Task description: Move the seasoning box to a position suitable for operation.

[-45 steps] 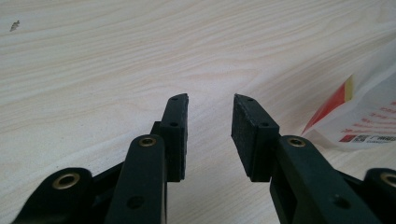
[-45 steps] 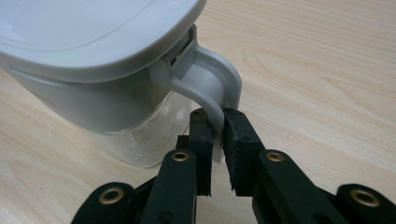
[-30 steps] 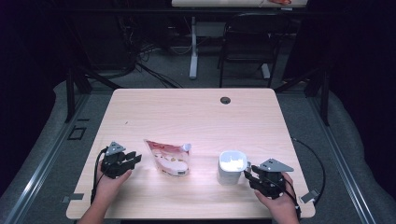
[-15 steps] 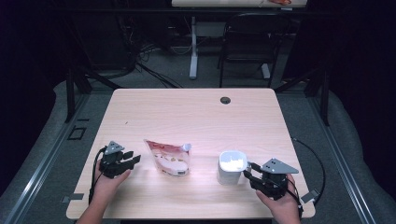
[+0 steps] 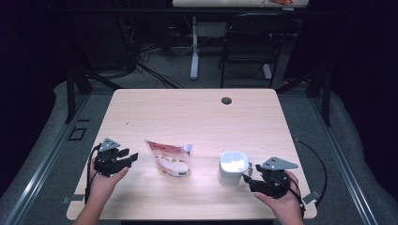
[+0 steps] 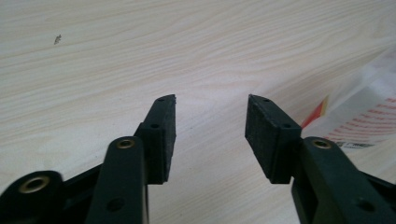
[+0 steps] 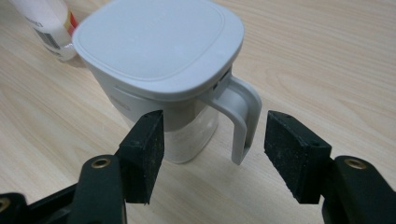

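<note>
While both grippers have just been opening, right gripper point(image 7: 210, 156) frames the jug's handle point(image 7: 243, 116); left gripper point(image 6: 210, 135) gapes empty.

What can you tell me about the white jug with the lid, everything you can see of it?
The white jug stands upright on the wooden table, at its near right side. It looks plastic: a rounded-square lid shut on top, a frosted lower body, and a grey-white open-ended handle facing the right gripper, whose open jaws flank the handle without touching. The pouch lies apart at its left.
</note>
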